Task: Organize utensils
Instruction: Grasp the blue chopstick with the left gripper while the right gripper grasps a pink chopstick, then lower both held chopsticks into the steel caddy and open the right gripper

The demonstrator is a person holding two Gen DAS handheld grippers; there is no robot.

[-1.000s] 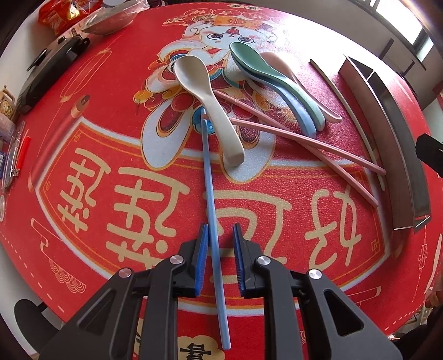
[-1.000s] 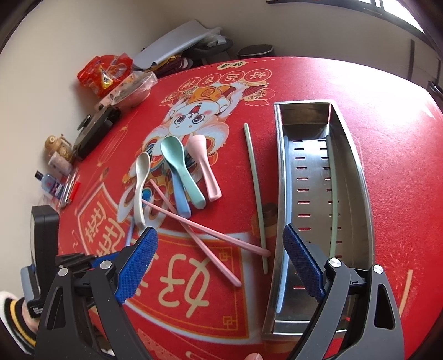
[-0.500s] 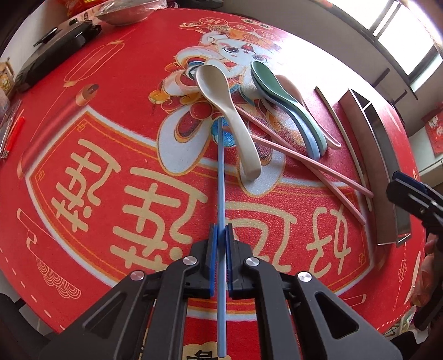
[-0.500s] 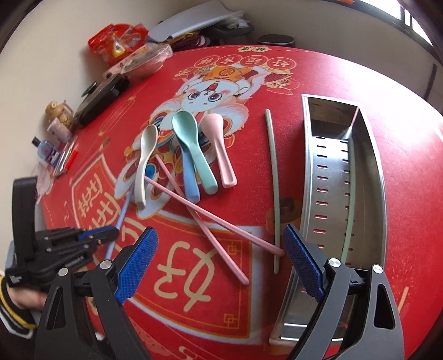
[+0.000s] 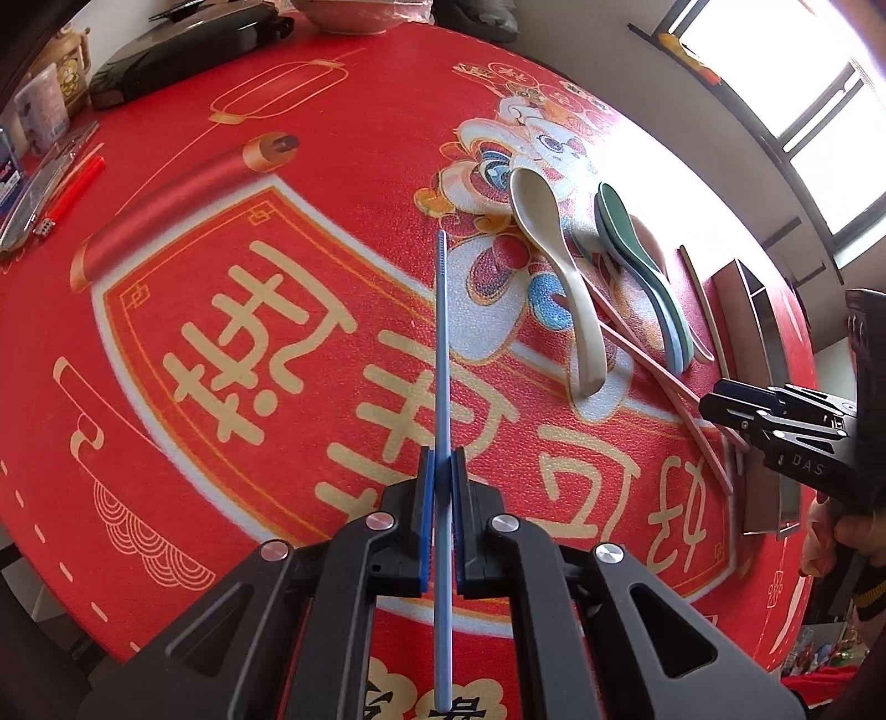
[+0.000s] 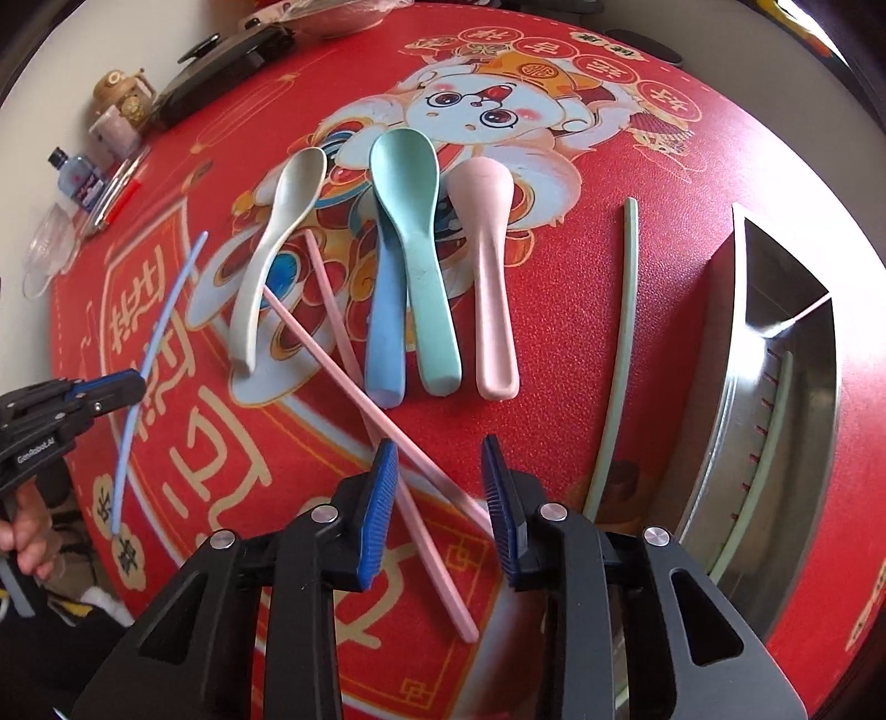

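My left gripper (image 5: pixel 440 482) is shut on a blue chopstick (image 5: pixel 441 354) and holds it lifted above the red mat; it also shows in the right wrist view (image 6: pixel 119 393) with the chopstick (image 6: pixel 160 327). My right gripper (image 6: pixel 440 487) is open, low over two crossed pink chopsticks (image 6: pixel 354 387), which lie between its fingers. A cream spoon (image 6: pixel 277 243), blue spoon (image 6: pixel 385 332), green spoon (image 6: pixel 415 232) and pink spoon (image 6: pixel 487 266) lie side by side on the mat. A green chopstick (image 6: pixel 623 354) lies beside the steel tray (image 6: pixel 720 443), which holds another green chopstick (image 6: pixel 769 454).
At the table's far left edge stand a black case (image 6: pixel 221 72), a small bottle (image 6: pixel 77 177), pens (image 6: pixel 119 194), a glass dish (image 6: pixel 50 255) and a bowl (image 5: pixel 354 16). The red printed mat (image 5: pixel 249 310) covers the round table.
My left gripper closed on the blue chopstick and lifted it, swinging left. My right gripper narrowed and came down over the pink chopsticks.
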